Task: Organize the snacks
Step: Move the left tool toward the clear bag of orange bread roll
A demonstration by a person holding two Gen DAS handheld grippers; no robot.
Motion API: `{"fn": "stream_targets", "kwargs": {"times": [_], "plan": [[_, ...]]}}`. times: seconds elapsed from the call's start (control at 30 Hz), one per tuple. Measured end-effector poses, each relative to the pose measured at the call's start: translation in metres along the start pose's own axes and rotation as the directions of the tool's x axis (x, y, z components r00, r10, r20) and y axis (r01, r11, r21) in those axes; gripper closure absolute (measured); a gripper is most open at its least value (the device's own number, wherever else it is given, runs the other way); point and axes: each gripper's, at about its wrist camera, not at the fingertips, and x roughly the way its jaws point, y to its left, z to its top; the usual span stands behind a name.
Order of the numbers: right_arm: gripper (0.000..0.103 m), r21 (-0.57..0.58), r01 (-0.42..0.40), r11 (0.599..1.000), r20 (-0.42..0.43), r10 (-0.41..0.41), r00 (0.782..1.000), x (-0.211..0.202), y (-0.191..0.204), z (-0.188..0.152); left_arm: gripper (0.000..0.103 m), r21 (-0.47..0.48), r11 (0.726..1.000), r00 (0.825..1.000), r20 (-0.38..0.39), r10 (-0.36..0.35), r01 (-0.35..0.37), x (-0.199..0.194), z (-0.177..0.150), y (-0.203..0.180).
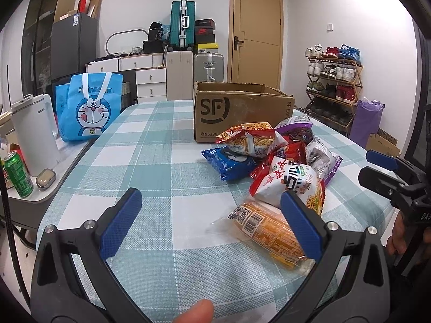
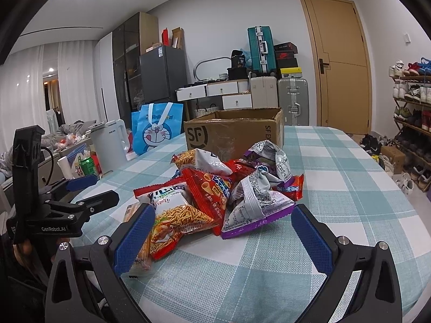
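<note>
A pile of snack packets (image 1: 280, 156) lies on the checked tablecloth (image 1: 150, 161) in front of an open cardboard box (image 1: 239, 110). An orange packet (image 1: 269, 231) lies nearest, partly behind the right finger of my left gripper (image 1: 210, 202), which is open and empty. My right gripper (image 2: 223, 220) is open and empty, its jaws spread just short of the pile (image 2: 223, 191), with a noodle packet (image 2: 175, 220) by its left finger. The box shows behind the pile (image 2: 234, 132). Each gripper appears at the edge of the other's view.
A side table at the left holds a white kettle (image 1: 35, 134), a green can (image 1: 18, 175) and a blue cartoon bag (image 1: 89, 107). Suitcases, drawers and a door stand at the back. A shoe rack (image 1: 334, 86) is at the right.
</note>
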Motion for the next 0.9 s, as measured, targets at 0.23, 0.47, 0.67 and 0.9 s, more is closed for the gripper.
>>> {"fn": "stream_targets", "kwargs": {"times": [0.23,0.47,0.67,0.9], "plan": [[0.0,0.0,0.0,1.0,0.001,0.0,1.0,0.0,0.0,0.0,0.0,0.002,1.0,1.0,0.0,0.004,-0.004,-0.001,0.0,-0.001],[0.0,-0.005,0.001,1.0,-0.001,-0.001,1.0,0.0,0.001,0.0,0.0,0.008,1.0,1.0,-0.008,-0.005,0.006,-0.001,0.0,-0.001],[0.0,-0.014,-0.006,1.0,-0.001,0.006,1.0,0.001,0.004,-0.001,0.0,0.027,0.999,0.999,-0.026,-0.041,0.041,0.0,0.0,-0.007],[0.0,-0.043,-0.006,0.999,-0.012,0.006,1.0,0.004,0.009,-0.002,0.0,0.044,0.998,0.998,-0.045,-0.053,0.055,0.0,-0.001,-0.012]]}}
